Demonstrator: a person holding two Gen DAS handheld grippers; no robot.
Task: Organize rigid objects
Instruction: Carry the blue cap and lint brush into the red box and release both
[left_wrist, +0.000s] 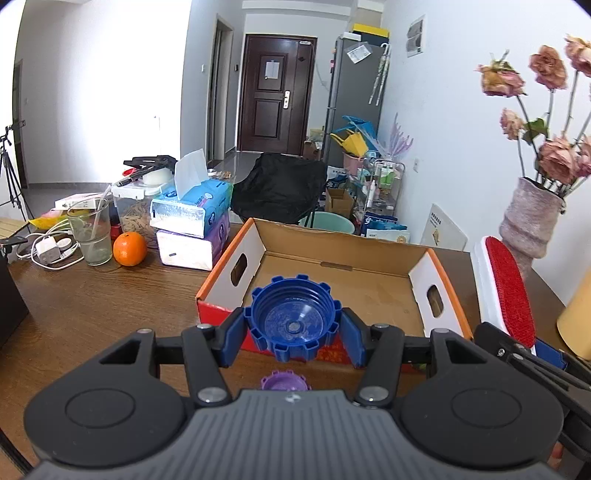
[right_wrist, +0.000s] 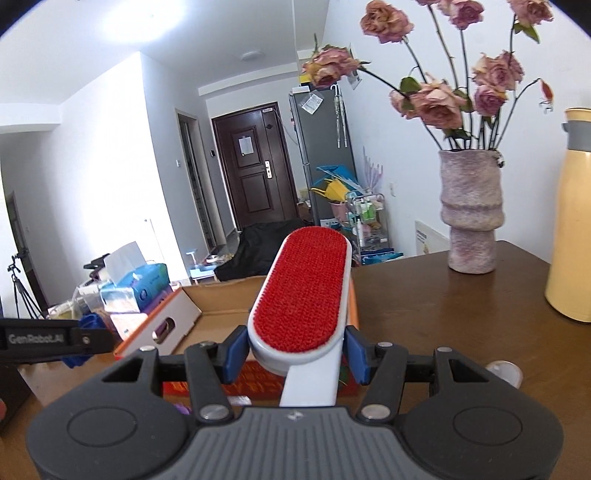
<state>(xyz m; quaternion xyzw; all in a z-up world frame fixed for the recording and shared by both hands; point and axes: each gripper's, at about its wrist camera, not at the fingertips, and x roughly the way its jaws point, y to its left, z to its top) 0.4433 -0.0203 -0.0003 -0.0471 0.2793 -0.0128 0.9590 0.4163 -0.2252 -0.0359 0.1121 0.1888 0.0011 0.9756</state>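
Our left gripper (left_wrist: 293, 328) has its fingers clamped on a blue cap (left_wrist: 293, 317), open side toward the camera, at the near wall of the box (left_wrist: 340, 254). A purple cap (left_wrist: 283, 382) lies on the table (left_wrist: 92, 306) below the fingers. Our right gripper (right_wrist: 295, 352) clamps the lint brush (right_wrist: 301, 291), red pad up, reaching ahead over the box's right wall.

We see a blue notched cap (left_wrist: 293, 319), open side up, held above the near wall of an open cardboard box (left_wrist: 369, 291). A purple cap (left_wrist: 283, 382) lies on the table below. A red-faced lint brush (right_wrist: 301, 295) with white handle tilts over the box's right edge.
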